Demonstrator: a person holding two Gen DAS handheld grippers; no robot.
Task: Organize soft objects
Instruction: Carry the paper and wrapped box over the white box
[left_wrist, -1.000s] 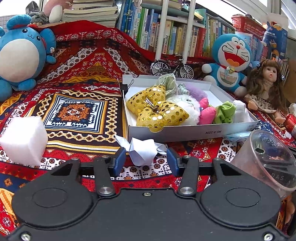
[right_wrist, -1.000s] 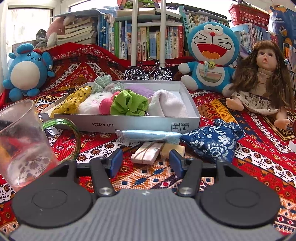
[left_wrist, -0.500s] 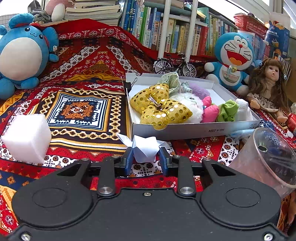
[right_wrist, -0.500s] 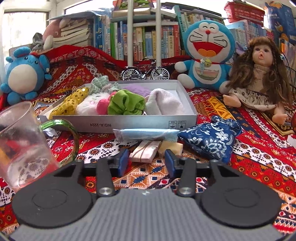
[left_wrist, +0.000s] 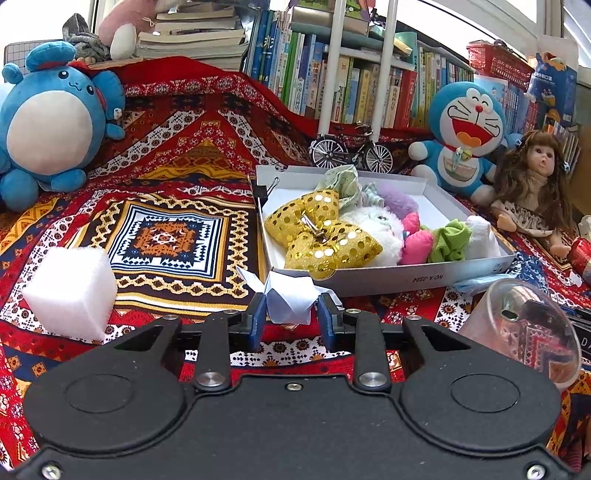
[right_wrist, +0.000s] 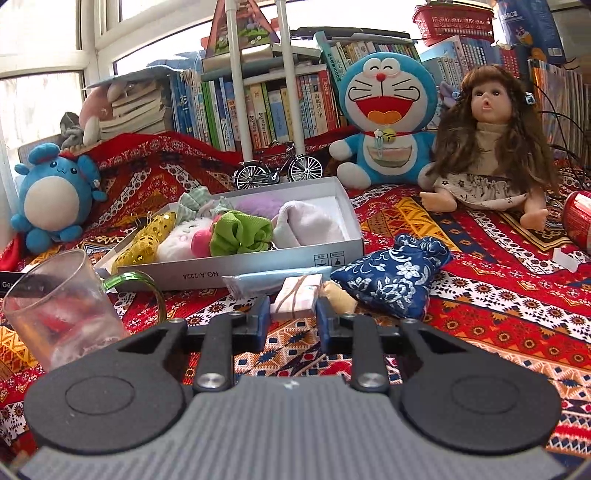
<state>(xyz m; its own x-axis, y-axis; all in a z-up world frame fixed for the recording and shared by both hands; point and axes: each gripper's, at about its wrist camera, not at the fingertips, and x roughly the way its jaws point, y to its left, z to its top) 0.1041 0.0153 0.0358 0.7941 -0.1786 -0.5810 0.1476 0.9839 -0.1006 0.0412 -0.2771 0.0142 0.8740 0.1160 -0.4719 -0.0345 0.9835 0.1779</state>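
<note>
Left hand-held gripper (left_wrist: 290, 314) clamps paper bird (left_wrist: 290, 298); right hand-held gripper (right_wrist: 291, 317) closing on tied bundle (right_wrist: 298, 297); both bound for far box (left_wrist: 388, 277).

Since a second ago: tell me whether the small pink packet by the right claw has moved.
Yes. The pink packet, which lay flat on the cloth, now sits lifted between the right claw pads, overlapping the pale blue packet before the white box.

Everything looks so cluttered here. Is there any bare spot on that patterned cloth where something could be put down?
Yes: the widest bare stretch lies between the white foam cube, the blue round plush and the grey box. Another lies right of the blue floral pouch, below the doll. The box's front edge is crowded, and the box itself is nearly full.
</note>
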